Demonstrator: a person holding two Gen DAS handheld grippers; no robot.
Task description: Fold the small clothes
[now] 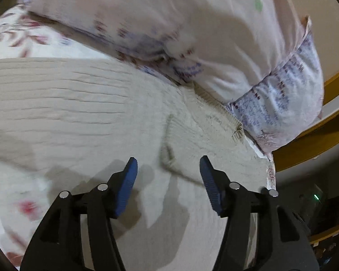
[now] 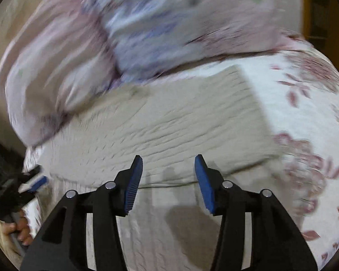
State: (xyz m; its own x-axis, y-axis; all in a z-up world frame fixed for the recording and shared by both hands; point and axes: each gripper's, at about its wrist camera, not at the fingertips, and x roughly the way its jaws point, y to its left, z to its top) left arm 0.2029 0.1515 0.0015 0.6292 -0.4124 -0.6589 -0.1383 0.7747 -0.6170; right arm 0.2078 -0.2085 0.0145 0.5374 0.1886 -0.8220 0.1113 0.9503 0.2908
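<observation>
A beige knitted garment (image 1: 83, 103) lies spread flat on a floral bed sheet (image 1: 18, 38). A ribbed edge of it (image 1: 217, 103) reaches the pillow. My left gripper (image 1: 168, 164) is open and empty, just above the knit near a raised fold (image 1: 167, 155). In the right wrist view the same garment (image 2: 169, 122) lies ahead, with its corner at the right (image 2: 266, 149). My right gripper (image 2: 168, 162) is open and empty above its near edge. The left gripper (image 2: 34, 185) shows at the far left, held by a hand (image 2: 18, 230).
A pale pink and lilac pillow (image 1: 192, 27) lies along the far side of the garment, also blurred in the right wrist view (image 2: 147, 33). A wooden bed frame (image 1: 316, 135) runs at the right. The floral sheet (image 2: 309, 135) extends to the right of the garment.
</observation>
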